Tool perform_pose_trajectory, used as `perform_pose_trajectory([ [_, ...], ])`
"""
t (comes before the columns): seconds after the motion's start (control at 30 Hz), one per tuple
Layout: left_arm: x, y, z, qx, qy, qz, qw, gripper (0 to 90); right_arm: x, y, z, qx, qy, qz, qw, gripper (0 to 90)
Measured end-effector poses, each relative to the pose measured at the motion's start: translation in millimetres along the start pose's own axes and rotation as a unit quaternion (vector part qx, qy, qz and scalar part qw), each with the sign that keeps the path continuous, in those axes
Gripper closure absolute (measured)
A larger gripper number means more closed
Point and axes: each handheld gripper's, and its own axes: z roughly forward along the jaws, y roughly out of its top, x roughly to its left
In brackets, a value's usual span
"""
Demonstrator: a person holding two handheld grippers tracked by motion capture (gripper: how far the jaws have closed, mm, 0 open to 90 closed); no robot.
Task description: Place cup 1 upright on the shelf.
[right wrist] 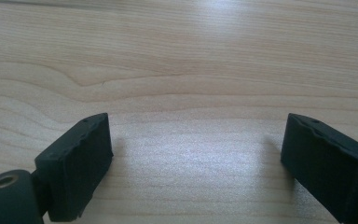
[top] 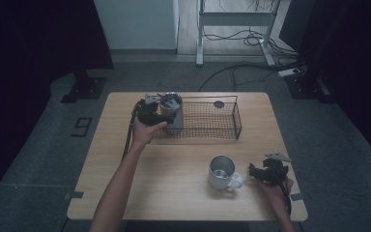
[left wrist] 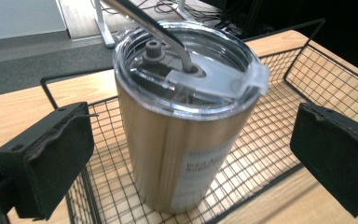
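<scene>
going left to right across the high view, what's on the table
left gripper → steel tumbler in the wire basket → small dark disc in the basket → white mug → right gripper

Tumbler (left wrist: 186, 126) label blurred, straw (left wrist: 144, 23) cropped.

left tongs (left wrist: 191, 154) spread, right tongs (right wrist: 196, 163) spread

Lab or test room: dark curtains (top: 38, 34), floor cables (top: 241, 67), metal stand (top: 234, 19) (lone wooden table (top: 174, 159)).
</scene>
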Motion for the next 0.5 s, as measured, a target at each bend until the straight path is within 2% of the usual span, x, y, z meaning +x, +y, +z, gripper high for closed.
perform_pose_trajectory([
  [0.5,-1.9,-23.4,-34.5,-0.007,-0.014,0.001,0.9999,1.0,0.2,0.0,0.0,0.0,-0.001,0.0,1.0,8.3],
])
